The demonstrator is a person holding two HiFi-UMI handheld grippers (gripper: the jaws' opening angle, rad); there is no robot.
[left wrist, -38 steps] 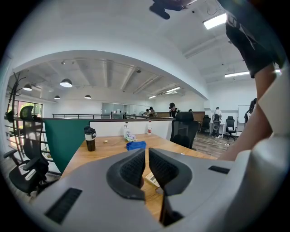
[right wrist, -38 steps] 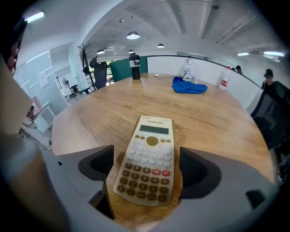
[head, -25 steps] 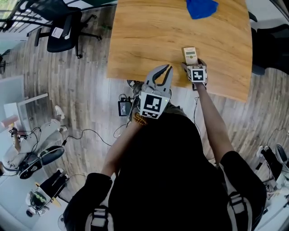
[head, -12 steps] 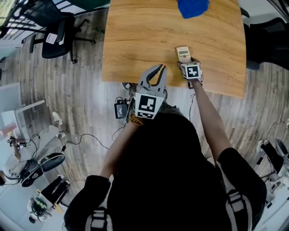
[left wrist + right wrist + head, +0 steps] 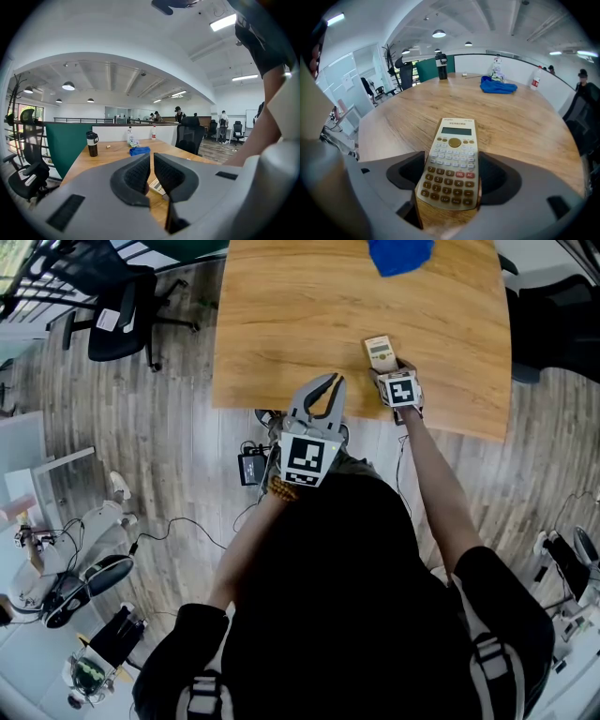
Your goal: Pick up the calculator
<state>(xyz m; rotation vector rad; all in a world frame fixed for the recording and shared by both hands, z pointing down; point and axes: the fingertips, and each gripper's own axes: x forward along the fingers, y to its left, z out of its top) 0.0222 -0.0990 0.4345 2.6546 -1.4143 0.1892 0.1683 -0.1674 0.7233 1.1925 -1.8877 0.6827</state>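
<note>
The right gripper (image 5: 453,178) has the calculator (image 5: 453,161) between its jaws. The jaws have just been closing, and both pads now lie against the long sides of the calculator, so the grip is on its lower half. The calculator is cream-coloured with rows of pale keys, one round gold key under the display and darker keys lower down. Two red keys read "DEL" and "AC". There is a line of small print above the display, but it is too small to read, and the display itself is blank. The upper end of the calculator points away from the gripper, over the wooden table (image 5: 300,324). In the head view the calculator is near the table's near edge, toward the right side. I cannot tell if its lower end touches the wood.

The left gripper (image 5: 151,164) is held off the table, before its near edge, and points almost level. Its jaws are closed to a thin slit, and nothing is between them. Each gripper carries a cube with black and white square markers.

Further back on the table lie a blue cloth (image 5: 498,86) and a black mug (image 5: 92,143). The mug has a pale label that I cannot read.
</note>
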